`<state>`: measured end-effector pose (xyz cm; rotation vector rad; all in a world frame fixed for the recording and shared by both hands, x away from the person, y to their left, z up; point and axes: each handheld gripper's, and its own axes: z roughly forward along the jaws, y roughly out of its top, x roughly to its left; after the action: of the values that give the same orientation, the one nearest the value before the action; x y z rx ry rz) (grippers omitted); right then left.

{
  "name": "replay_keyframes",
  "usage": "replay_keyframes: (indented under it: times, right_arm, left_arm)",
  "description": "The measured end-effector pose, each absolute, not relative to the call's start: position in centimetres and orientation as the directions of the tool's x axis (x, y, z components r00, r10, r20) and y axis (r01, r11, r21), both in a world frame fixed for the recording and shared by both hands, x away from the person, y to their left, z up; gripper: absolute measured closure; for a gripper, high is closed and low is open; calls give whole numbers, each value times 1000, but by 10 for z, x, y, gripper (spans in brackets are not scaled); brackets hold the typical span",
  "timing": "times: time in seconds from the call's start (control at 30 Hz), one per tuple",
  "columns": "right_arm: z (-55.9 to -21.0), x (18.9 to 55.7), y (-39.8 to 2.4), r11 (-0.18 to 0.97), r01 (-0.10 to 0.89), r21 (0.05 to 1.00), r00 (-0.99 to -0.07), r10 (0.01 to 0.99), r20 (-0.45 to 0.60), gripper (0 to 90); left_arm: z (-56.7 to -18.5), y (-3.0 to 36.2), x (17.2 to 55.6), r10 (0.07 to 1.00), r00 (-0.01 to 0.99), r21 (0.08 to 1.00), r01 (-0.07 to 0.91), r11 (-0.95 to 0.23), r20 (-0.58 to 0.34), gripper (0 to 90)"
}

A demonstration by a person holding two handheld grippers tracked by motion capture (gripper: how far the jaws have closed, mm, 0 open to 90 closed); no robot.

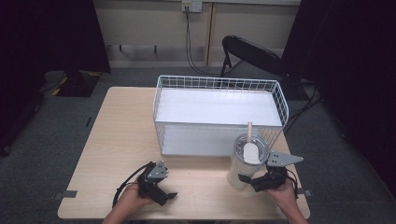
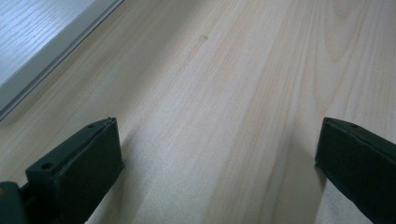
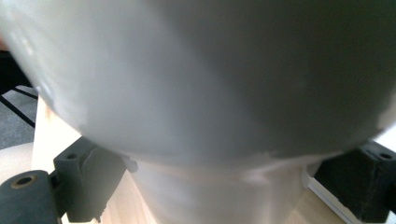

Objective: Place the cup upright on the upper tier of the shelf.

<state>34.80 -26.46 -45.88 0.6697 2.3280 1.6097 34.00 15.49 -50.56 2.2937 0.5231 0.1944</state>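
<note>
Right claw (image 1: 248,179) clamped on tumbler (image 1: 243,163), counter (image 1: 116,135) near edge, 5 o'clock.
Grasp step looks done; next likely lift into wire basket (image 1: 219,84) at 12 o'clock, clearing its rim. Left claw (image 1: 170,196) spread apart, idle at 7 o'clock.

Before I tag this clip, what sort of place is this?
Probably a recording room or lab: a lone wooden table, dark curtains at both sides, a folding chair, grey carpet and a wall socket with cable.

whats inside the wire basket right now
The wire basket shows a plain white floor with nothing lying on it. The tumbler, gripped by the right gripper, hides part of the basket's front right wall.
</note>
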Motion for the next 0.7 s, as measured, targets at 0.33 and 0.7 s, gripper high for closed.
replay_keyframes:
  times: [0.33,0.7]
  right_arm:
    - [-462,348,-262,266,235,935,-864,499,75,86]
    - [-461,339,-259,270,206,941,-839,543,28,100]
  left_arm:
    - [-506,155,340,427,904,715,311,-626,-20,0]
    - [-506,155,341,425,905,715,309,-627,-18,0]
